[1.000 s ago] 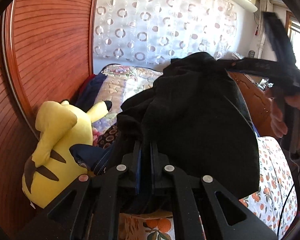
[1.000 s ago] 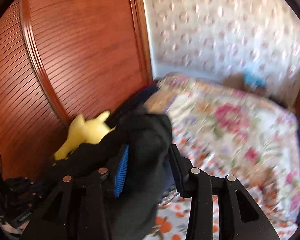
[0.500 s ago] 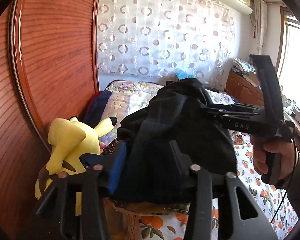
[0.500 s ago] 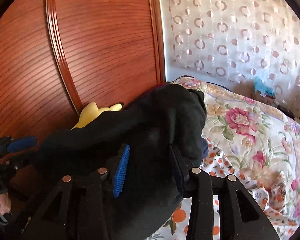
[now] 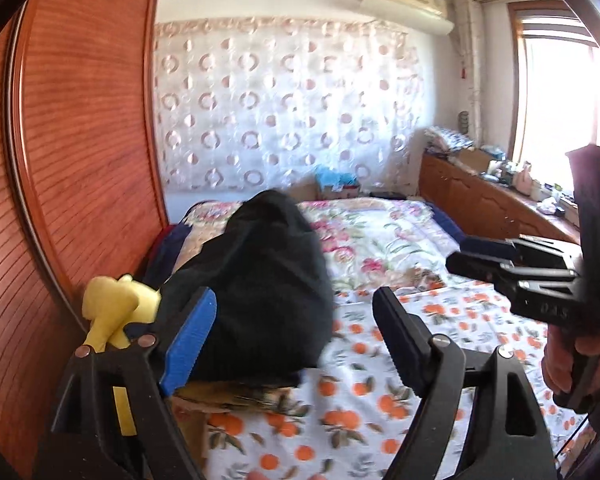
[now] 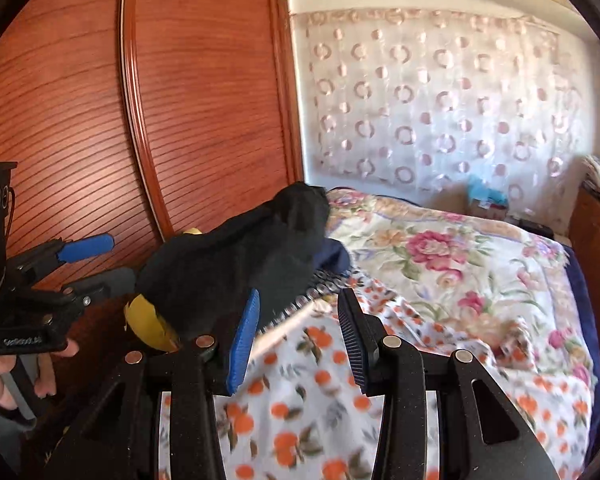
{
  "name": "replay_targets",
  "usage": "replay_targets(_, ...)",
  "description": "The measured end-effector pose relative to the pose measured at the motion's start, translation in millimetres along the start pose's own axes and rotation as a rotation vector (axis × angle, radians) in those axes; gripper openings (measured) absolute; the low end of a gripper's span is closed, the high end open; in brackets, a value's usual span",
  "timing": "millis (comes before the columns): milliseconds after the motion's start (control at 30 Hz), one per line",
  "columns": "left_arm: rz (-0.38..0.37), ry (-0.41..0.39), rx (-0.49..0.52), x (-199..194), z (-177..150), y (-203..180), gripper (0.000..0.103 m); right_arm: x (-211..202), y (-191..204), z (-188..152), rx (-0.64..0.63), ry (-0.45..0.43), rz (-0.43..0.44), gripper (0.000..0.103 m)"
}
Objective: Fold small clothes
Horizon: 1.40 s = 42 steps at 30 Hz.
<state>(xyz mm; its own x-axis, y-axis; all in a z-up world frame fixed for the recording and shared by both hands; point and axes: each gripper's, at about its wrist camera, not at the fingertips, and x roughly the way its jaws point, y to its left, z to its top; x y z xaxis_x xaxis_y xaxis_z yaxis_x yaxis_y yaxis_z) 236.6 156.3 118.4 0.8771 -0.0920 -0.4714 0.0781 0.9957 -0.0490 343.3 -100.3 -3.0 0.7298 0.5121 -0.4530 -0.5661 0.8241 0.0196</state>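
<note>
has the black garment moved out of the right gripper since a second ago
Yes. The black garment left the right gripper, whose jaws stand empty, and lies left toward the wooden wardrobe, atop the yellow plush.

both grippers (image 5: 292, 328) (image 6: 298, 336) let go; black garment (image 5: 260, 288) dropped.

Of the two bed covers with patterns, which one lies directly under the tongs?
The white sheet with orange fruits, at the near end of the bed. The other cover, with large pink flowers, lies farther away, toward the curtain.
</note>
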Motion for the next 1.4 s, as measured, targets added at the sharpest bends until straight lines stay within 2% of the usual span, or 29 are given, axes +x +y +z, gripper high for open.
replay_targets(133, -0.032, -0.029, 0.003, -18.0, -1.1, -30.8, 0.081, -52.6, 1.9, -19.4, 0.023, -0.030, -0.041, 0.042)
replay_targets(167, -0.039, -0.032, 0.002, -21.5, -1.4, -37.2, 0.081, -74.4, 12.5, -22.6, 0.023, -0.037, -0.051, 0.042)
replay_targets(300, -0.054, -0.040, 0.010, -36.0, -4.5, -66.7, 0.081, -112.1, 17.9, -40.5, 0.038, -0.058, -0.096, 0.042)
replay_targets(367, -0.064, -0.046, 0.015, -43.0, -6.4, -80.3, 0.081, -130.5, 22.9, -48.2, 0.050, -0.067, -0.122, 0.048)
replay_targets(533, -0.075, -0.046, 0.005, -55.8, -9.4, -104.7, 0.081, -170.6, 33.1, -67.6, 0.078, -0.081, -0.202, 0.053)
replay_targets(833, -0.059, -0.047, 0.019, -76.7, -19.9, -141.6, 0.081, -219.3, 64.8, -90.4, 0.116, -0.122, -0.298, 0.054)
replay_targets(967, -0.079, -0.044, 0.036, -86.8, -27.6, -156.9, 0.081, -236.6, 82.1, -102.6, 0.148, -0.133, -0.319, 0.055)
replay_targets(1100, -0.096, -0.051, 0.050, -96.7, -31.7, -167.6, 0.081, -242.4, 93.6, -112.0, 0.158, -0.139, -0.353, 0.055)
replay_targets(1400, -0.054, -0.068, 0.063, -104.3, -33.7, -179.2, 0.081, -249.1, 116.0, -126.6, 0.180, -0.140, -0.372, 0.055)
